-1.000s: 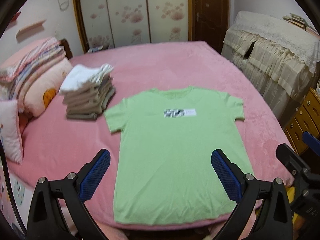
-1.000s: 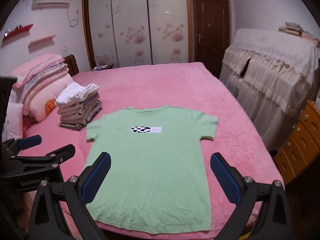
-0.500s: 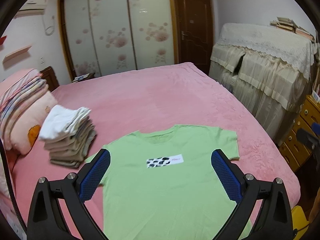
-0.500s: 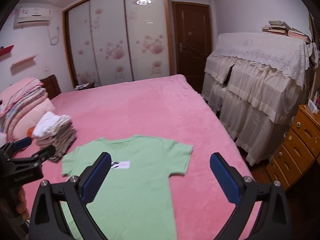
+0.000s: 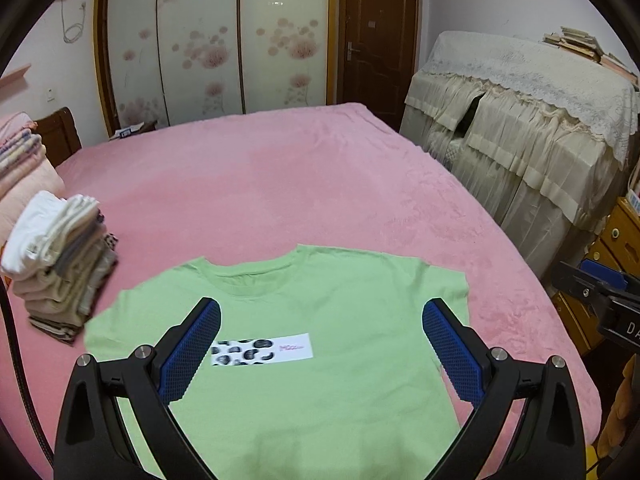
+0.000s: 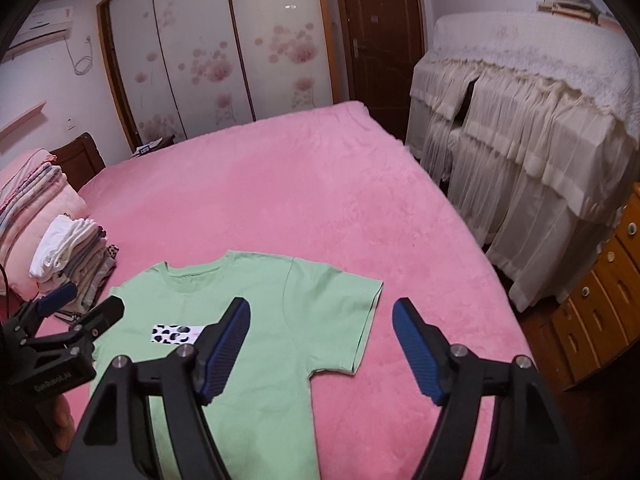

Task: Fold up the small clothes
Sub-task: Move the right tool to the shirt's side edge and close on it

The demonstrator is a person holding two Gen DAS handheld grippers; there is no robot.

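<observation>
A light green T-shirt (image 5: 320, 320) with a black-and-white printed patch lies flat, front up, on the pink bed (image 5: 300, 184); it also shows in the right wrist view (image 6: 256, 304). My left gripper (image 5: 320, 344) is open and empty, held above the shirt's chest. My right gripper (image 6: 320, 340) is open and empty, above the shirt's right sleeve (image 6: 344, 320). The left gripper shows at the left edge of the right wrist view (image 6: 76, 312), and the right gripper at the right edge of the left wrist view (image 5: 600, 292).
A stack of folded clothes (image 5: 60, 264) stands on the bed left of the shirt, with pillows (image 6: 32, 208) behind it. A lace-covered cabinet (image 5: 520, 128) and a wooden drawer unit (image 6: 600, 292) stand right of the bed. A wardrobe and a door lie beyond.
Both grippers have moved forward and lower over the shirt, so its collar and sleeves appear larger and closer. The right gripper's jaws have narrowed a little. The shirt has not moved.
</observation>
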